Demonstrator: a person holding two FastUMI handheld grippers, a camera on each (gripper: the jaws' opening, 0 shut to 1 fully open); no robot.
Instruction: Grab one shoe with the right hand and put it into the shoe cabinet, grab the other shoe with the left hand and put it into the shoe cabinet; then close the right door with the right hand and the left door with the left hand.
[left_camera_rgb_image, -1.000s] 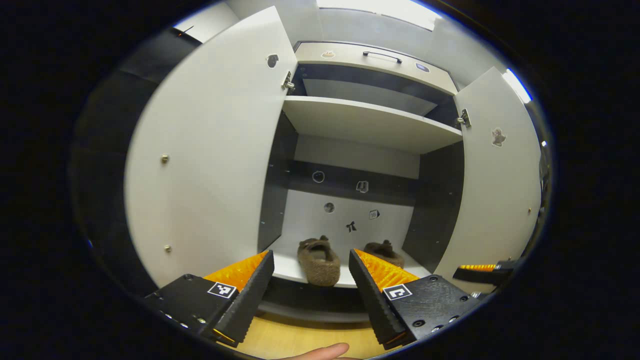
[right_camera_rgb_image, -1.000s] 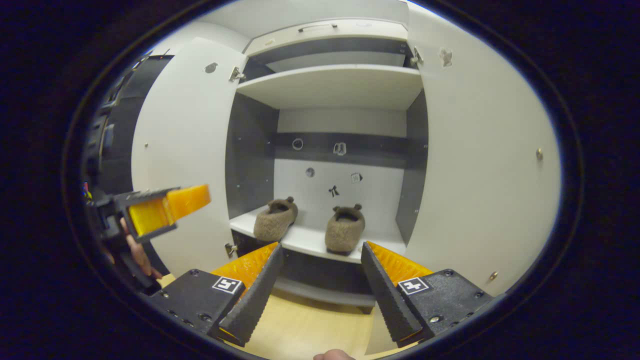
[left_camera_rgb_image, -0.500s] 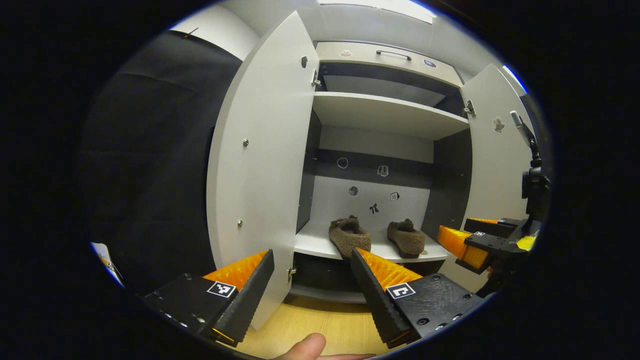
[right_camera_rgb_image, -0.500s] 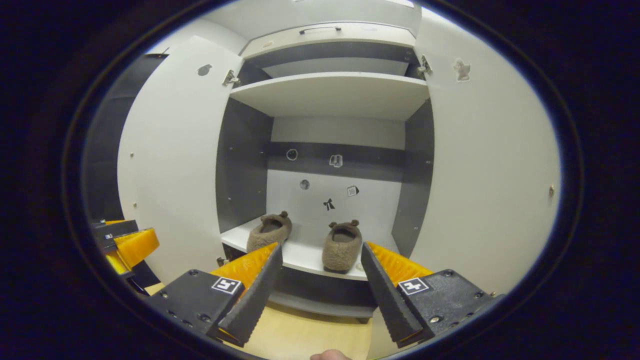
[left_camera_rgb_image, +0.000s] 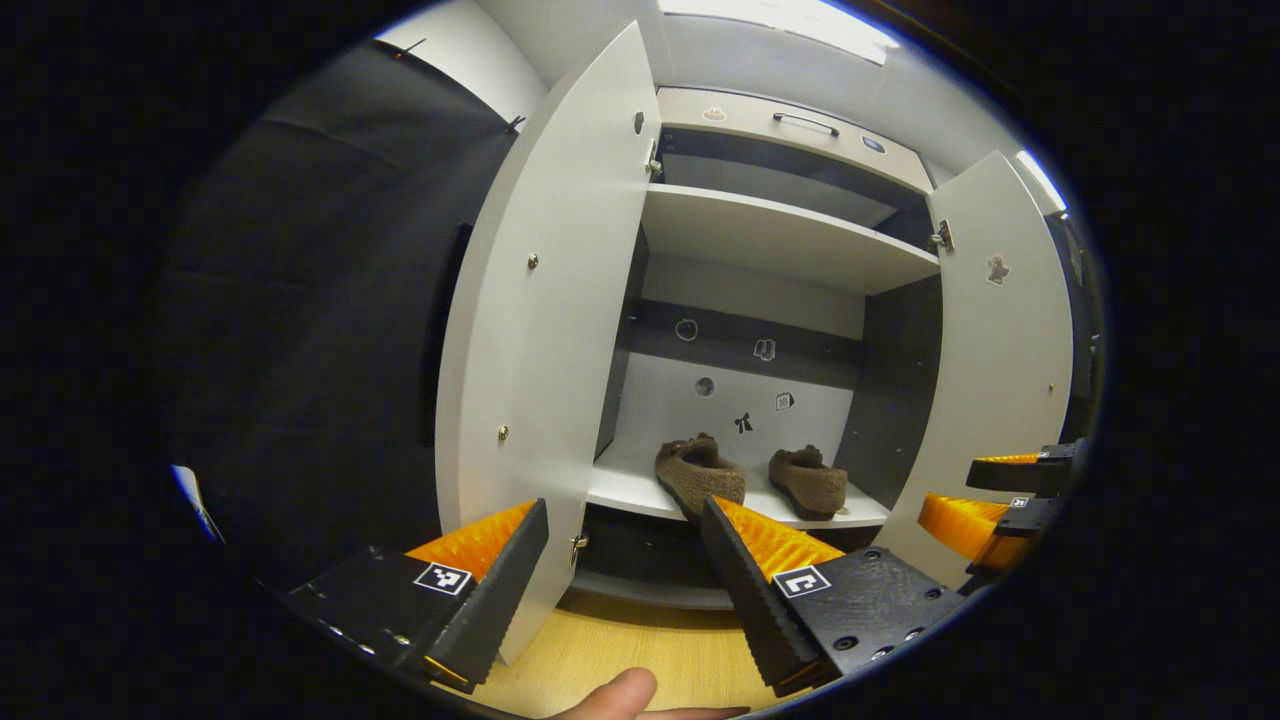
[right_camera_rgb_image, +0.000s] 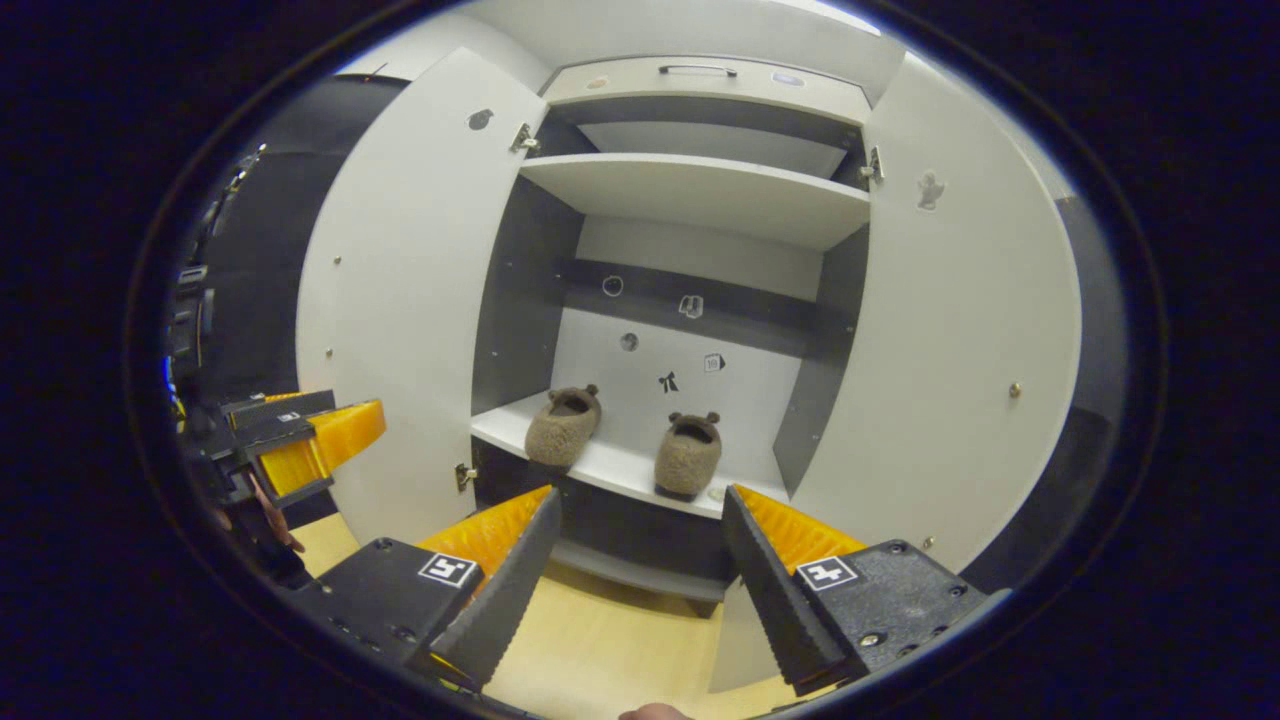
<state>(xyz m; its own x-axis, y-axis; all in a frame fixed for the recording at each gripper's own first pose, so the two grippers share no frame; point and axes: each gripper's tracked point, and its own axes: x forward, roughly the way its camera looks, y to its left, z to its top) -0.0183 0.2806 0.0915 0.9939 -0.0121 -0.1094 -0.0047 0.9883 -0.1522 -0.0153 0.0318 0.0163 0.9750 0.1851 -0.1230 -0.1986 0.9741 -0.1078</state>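
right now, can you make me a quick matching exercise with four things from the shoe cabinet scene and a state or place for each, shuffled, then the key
Things:
1. two shoes
2. upper shelf
3. right door
4. left gripper

States or places:
A. swung open
B. bare, nothing on it
C. open, holding nothing
D. side by side on the lower shelf

Pairs: 1-D, 2-B, 3-A, 4-C

Setting: a recording booth dressed as a home entryway. Centre frame, a white shoe cabinet stands on wood-look flooring; black cloth wall fills the left of frame.
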